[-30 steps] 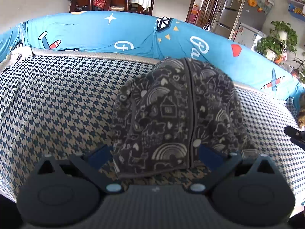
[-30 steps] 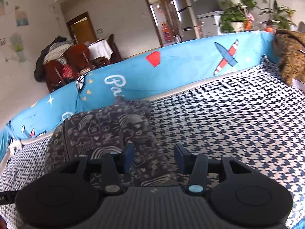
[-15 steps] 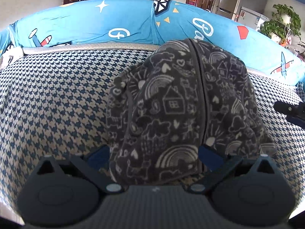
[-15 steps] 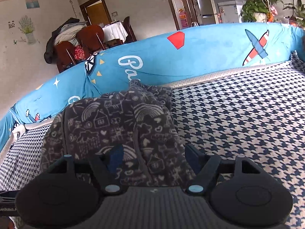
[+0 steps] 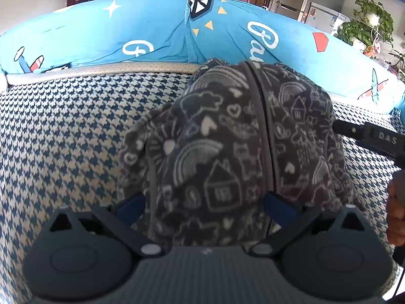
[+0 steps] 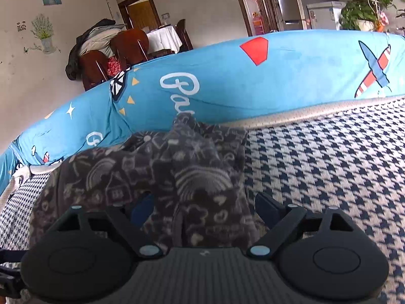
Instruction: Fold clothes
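Observation:
A dark grey garment (image 5: 227,139) with white doodle print lies folded in a compact bundle on the houndstooth cover (image 5: 63,139). My left gripper (image 5: 205,209) is open wide, its blue-padded fingers on either side of the bundle's near edge without pressing on it. In the right wrist view the same garment (image 6: 152,172) lies at lower left. My right gripper (image 6: 205,209) is opening, its fingers straddling the garment's right part, with the pads clear of the cloth. Part of the right gripper's body (image 5: 367,136) and a hand (image 5: 396,210) show at the right edge of the left wrist view.
A blue bolster (image 5: 152,33) printed with planes and letters borders the far side of the cover, behind a beige piped edge (image 5: 101,69). Bare houndstooth cover (image 6: 329,164) stretches to the right. Chairs (image 6: 126,48), a fridge (image 6: 288,2) and potted plants (image 6: 362,7) stand beyond.
Both grippers have moved forward and down toward the garment, which now looms larger. The right gripper's jaws have spread from narrow to wide. The left jaws stay wide.

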{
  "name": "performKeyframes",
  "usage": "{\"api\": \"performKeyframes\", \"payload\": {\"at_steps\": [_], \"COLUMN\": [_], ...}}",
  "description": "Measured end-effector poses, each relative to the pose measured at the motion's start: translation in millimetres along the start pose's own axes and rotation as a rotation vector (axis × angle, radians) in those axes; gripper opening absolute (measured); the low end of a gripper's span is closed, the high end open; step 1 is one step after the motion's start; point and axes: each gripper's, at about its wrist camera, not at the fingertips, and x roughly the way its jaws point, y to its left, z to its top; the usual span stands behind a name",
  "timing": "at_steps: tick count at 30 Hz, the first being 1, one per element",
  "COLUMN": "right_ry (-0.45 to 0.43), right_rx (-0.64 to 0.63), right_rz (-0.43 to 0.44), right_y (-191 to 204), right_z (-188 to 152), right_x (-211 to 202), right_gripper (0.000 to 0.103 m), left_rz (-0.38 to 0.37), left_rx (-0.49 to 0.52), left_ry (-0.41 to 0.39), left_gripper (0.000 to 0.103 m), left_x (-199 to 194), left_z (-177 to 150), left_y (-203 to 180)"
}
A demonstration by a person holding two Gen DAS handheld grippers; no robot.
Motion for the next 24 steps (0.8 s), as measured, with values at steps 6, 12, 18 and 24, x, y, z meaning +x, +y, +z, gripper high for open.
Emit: {"api": "performKeyframes", "payload": {"at_steps": [6, 12, 18, 24], "right_ry": [0.029, 0.045, 0.011, -0.079], "right_rx": [-0.031, -0.039, -0.050, -0.061], "right_rz": [0.033, 0.025, 0.028, -0.008], "right_y": [7.7, 18.3, 23.8, 27.6], "right_z": [3.2, -0.1, -1.7, 0.6], "right_x": [32.8, 43.5, 21.4, -31.5], "right_gripper": [0.091, 0.056, 0.018, 0.017], "left_rz": [0.003, 0.020, 0.009, -0.031], "left_rx": [-0.026, -0.017, -0.003, 0.010], "left_ry": [0.027, 0.034, 0.001, -0.099], "left_gripper": [0.103, 0.103, 0.103, 0.103], "left_x": [17.3, 23.5, 13.6, -14.4], "left_z": [-3.0, -4.6, -5.0, 0.3], "left_y": [-0.6, -4.7, -8.1, -8.7]}}
